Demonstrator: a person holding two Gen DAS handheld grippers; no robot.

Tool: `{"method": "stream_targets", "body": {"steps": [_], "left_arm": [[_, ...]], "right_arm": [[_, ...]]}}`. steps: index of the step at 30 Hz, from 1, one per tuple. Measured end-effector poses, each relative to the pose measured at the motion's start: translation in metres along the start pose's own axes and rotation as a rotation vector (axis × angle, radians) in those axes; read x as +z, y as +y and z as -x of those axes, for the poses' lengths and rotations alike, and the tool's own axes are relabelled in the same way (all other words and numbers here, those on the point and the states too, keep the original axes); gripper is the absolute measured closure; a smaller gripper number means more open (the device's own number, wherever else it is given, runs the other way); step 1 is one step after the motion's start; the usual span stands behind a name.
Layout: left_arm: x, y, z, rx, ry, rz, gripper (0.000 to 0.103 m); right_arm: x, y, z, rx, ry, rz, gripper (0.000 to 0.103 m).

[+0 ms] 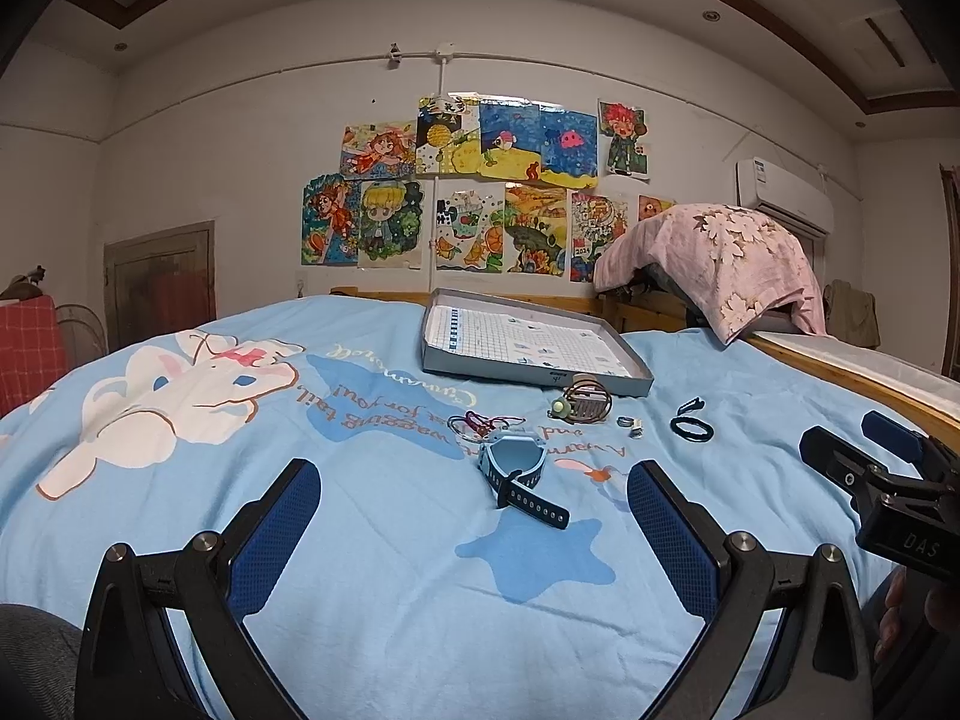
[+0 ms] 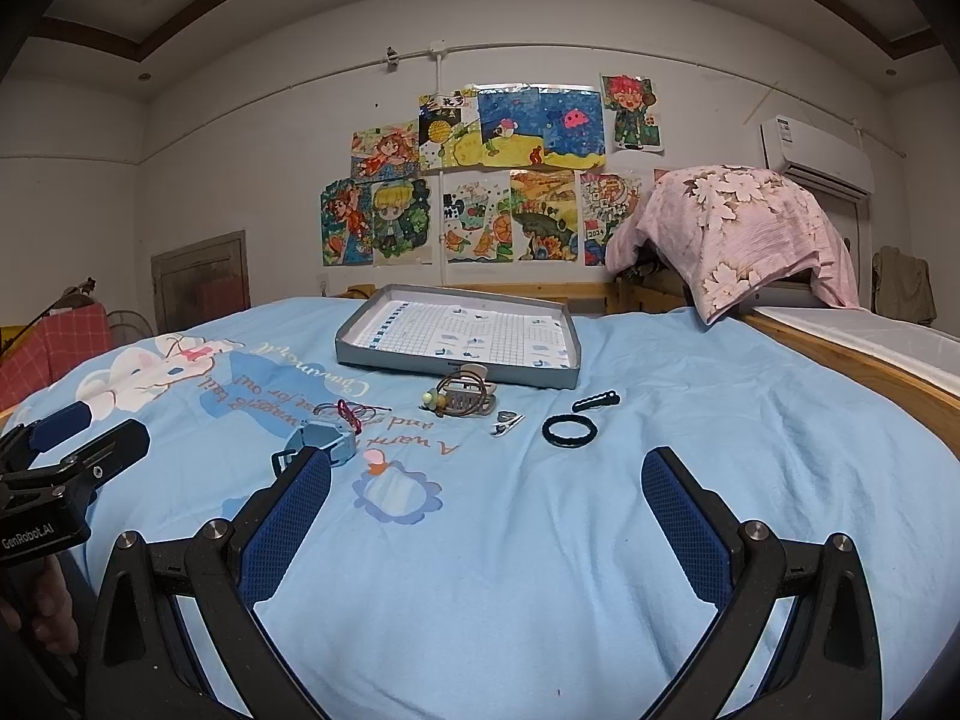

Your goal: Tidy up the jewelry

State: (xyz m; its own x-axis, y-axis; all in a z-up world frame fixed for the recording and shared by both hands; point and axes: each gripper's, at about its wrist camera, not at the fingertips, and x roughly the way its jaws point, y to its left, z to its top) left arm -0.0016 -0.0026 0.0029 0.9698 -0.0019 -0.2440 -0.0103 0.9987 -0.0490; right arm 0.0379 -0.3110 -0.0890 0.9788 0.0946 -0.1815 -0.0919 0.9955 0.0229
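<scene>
Both the left gripper (image 1: 474, 516) and right gripper (image 2: 486, 504) hover spread and empty at frame bottom, since the watch (image 1: 516, 468) and hair ties (image 2: 569, 429) lie loose below the centre-frame tray (image 1: 642, 387), awaiting sorting.

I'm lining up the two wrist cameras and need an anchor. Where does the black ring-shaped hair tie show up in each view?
Left wrist view: the black hair tie lies right of centre on the blue bedspread, near the right gripper.
Right wrist view: the same tie lies just right of centre, beyond the open fingers.
Shared landmark: the grey tray, behind and to the left of the tie.
</scene>
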Motion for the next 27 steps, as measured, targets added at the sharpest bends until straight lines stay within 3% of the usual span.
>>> {"method": "stream_targets", "body": {"steps": [27], "left_arm": [[-0.0002,-0.0046,0.0009,0.004,-0.008,-0.007,0.000]], "right_arm": [[-0.0019,0.0020,-0.0015,0.001,0.004,0.001,0.001]]}}
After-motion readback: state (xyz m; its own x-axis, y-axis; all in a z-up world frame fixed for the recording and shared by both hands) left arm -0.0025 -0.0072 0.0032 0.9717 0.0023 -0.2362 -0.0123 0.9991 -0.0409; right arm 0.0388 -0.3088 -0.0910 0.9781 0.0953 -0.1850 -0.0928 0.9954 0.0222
